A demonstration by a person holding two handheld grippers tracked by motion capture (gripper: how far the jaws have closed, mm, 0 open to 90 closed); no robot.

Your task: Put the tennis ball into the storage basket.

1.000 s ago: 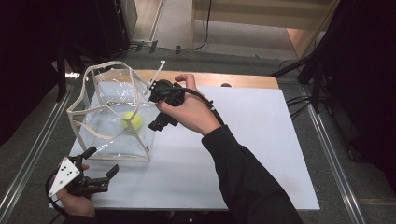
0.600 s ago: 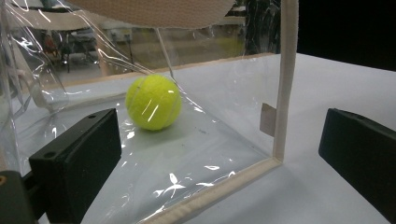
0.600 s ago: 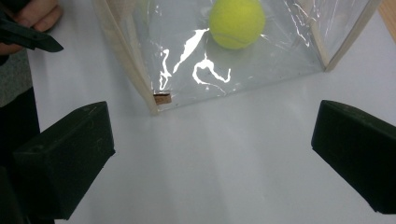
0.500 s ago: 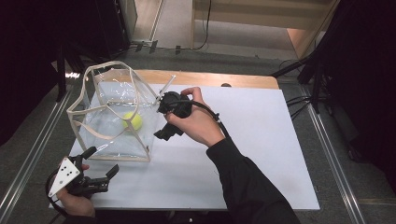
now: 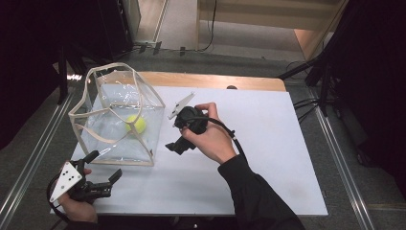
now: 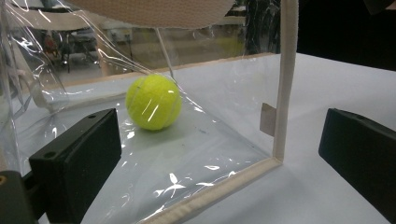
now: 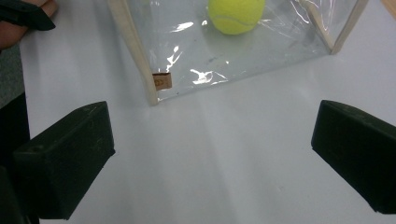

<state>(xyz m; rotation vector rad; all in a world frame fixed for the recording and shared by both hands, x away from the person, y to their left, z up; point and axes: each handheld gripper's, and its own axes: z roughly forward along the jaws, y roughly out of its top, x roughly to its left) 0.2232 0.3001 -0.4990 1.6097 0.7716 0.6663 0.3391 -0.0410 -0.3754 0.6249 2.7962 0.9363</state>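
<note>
A clear plastic bag [image 5: 112, 136] with cream trim stands open on the left of the white table. A yellow tennis ball [image 5: 136, 124] lies inside it on the bottom. My right gripper [image 5: 175, 137] hovers just right of the bag, open and holding nothing, its jaws pointing toward the bag's near right corner. In the right gripper view the bag [image 7: 243, 58] and ball [image 7: 236, 14] lie ahead of the open gripper [image 7: 210, 158]. My left gripper [image 5: 103, 166] rests open at the table's near left corner. Its own view faces the ball [image 6: 153, 101] through the bag wall [image 6: 219, 116].
The white tabletop [image 5: 273, 148] stretches bare to the right of the bag. A wooden strip [image 5: 215, 81] runs along its far edge. Metal floor rails [image 5: 335, 143] flank the table, with dark curtains on both sides.
My right gripper has drawn back from the bag's top edge, moving right and toward the near side. The ball stays in the bag. The left gripper has not moved.
</note>
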